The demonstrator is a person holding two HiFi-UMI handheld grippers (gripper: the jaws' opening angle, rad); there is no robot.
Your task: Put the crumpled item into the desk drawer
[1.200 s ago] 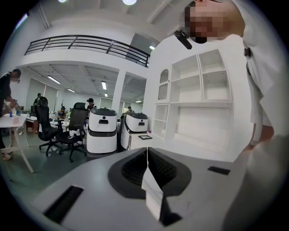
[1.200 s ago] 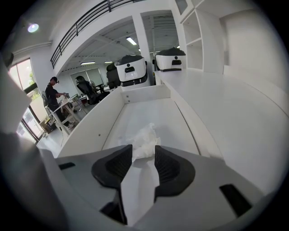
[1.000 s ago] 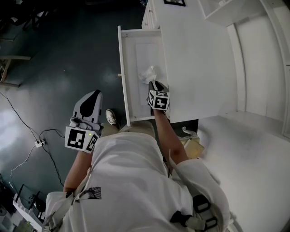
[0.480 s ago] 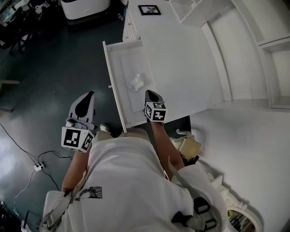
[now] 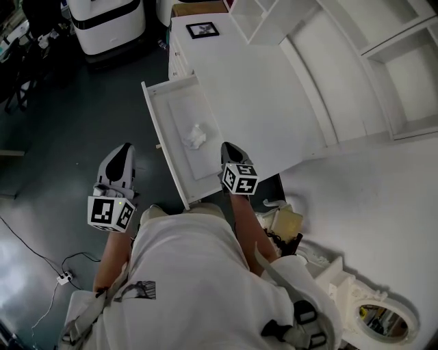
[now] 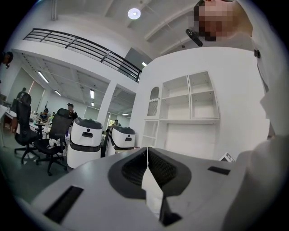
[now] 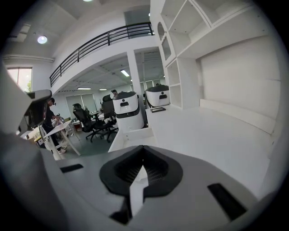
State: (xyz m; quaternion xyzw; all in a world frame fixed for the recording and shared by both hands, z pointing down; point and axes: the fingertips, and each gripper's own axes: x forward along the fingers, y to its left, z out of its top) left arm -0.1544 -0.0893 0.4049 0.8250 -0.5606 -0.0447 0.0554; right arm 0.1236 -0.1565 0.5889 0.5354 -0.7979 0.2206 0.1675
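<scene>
The crumpled white item [image 5: 195,137] lies loose on the floor of the open white desk drawer [image 5: 159,130]. My right gripper [image 5: 227,147] hangs at the drawer's near right corner, a short way back from the item and not touching it. Its jaws are shut with nothing between them, as the right gripper view also shows for the right gripper [image 7: 143,155]. My left gripper [image 5: 123,150] is held over the dark floor to the left of the drawer. The left gripper [image 6: 147,155] is shut and empty too.
The white desk top [image 5: 260,102] runs to the right of the drawer, with a small framed picture [image 5: 203,29] at its far end and open shelves [image 5: 404,75] beyond. White machines [image 5: 109,20] stand on the floor ahead. A cable and socket strip [image 5: 65,277] lie at lower left.
My right gripper has drawn back from the crumpled item toward the drawer's front corner, and the item has stayed in the drawer. The head view has swung forward, showing more of the desk.
</scene>
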